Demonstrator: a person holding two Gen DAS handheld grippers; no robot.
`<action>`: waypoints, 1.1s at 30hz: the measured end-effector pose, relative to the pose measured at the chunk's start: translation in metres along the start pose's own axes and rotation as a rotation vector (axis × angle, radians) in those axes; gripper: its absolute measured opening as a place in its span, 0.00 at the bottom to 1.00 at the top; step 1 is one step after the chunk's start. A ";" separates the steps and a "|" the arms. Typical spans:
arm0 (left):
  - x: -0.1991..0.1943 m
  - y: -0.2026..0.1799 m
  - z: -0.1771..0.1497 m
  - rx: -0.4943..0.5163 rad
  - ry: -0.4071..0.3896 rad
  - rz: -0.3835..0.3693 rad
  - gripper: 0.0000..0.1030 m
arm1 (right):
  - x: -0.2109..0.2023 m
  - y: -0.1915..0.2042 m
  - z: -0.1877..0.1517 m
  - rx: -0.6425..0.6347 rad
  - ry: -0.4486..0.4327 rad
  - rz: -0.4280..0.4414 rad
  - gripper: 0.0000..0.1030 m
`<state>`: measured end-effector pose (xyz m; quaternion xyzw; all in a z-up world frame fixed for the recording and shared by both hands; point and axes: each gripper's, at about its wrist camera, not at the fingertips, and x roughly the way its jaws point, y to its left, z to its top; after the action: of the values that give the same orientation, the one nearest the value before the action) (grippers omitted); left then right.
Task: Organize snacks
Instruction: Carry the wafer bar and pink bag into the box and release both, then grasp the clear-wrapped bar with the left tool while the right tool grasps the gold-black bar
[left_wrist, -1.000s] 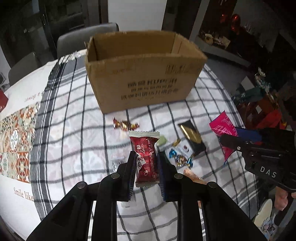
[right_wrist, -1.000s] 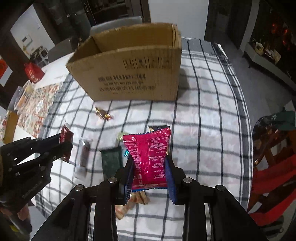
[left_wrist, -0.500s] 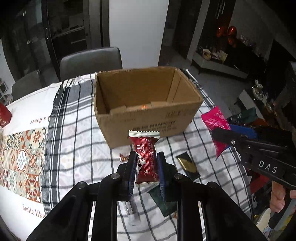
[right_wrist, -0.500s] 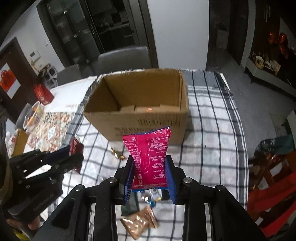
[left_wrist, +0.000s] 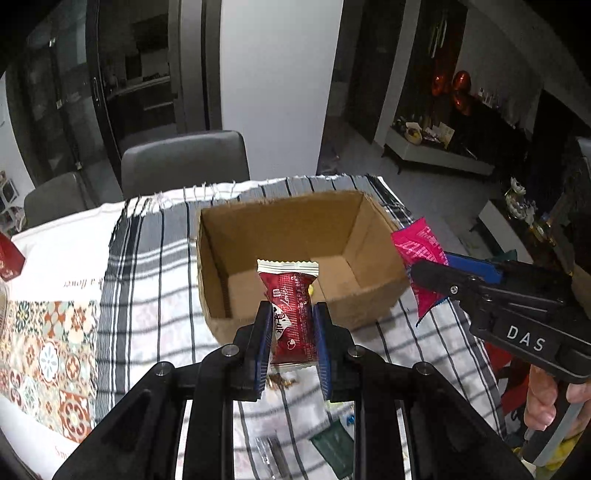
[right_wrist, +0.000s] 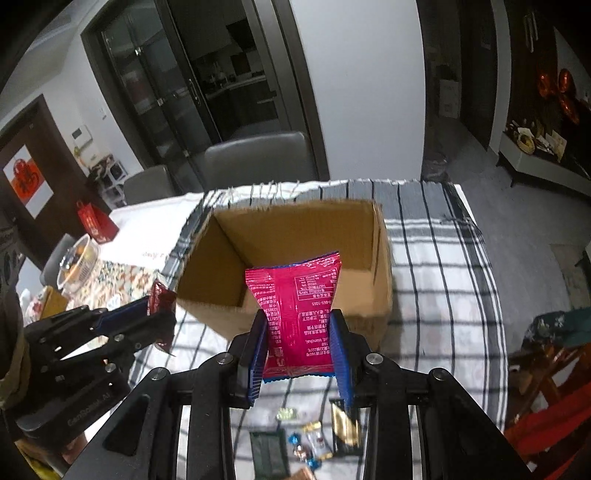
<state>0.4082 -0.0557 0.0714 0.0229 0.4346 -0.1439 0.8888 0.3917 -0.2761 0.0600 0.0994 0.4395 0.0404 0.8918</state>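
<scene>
The left claw is clamped on a red snack, held upright above the near wall of the open box. The right claw grips a pink packet over the box's near edge. Loose sweets lie on the checked tabletop.

Box mouth: the cardboard box stands open at the top, flaps out of the way, its floor mostly bare.
Near wall: the box's front wall rises between both grippers and the interior.
Left side: the left gripper grips a red packet before that wall.
Right side: the right gripper with its pink packet fills the neighbouring airspace.
Tablecloth below: loose snacks lie scattered.
Far side: a grey chair backs the table.
</scene>
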 end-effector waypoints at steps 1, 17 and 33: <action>0.004 0.001 0.004 0.002 -0.002 -0.001 0.22 | 0.002 0.001 0.003 -0.007 -0.006 -0.003 0.32; 0.053 0.008 0.035 0.048 -0.090 0.067 0.41 | 0.044 -0.004 0.031 -0.040 -0.078 -0.028 0.34; 0.004 0.004 -0.005 0.031 -0.110 0.145 0.55 | 0.008 -0.005 -0.006 -0.070 -0.030 -0.068 0.48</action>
<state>0.4074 -0.0518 0.0648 0.0601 0.3801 -0.0870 0.9189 0.3916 -0.2786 0.0489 0.0540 0.4276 0.0240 0.9020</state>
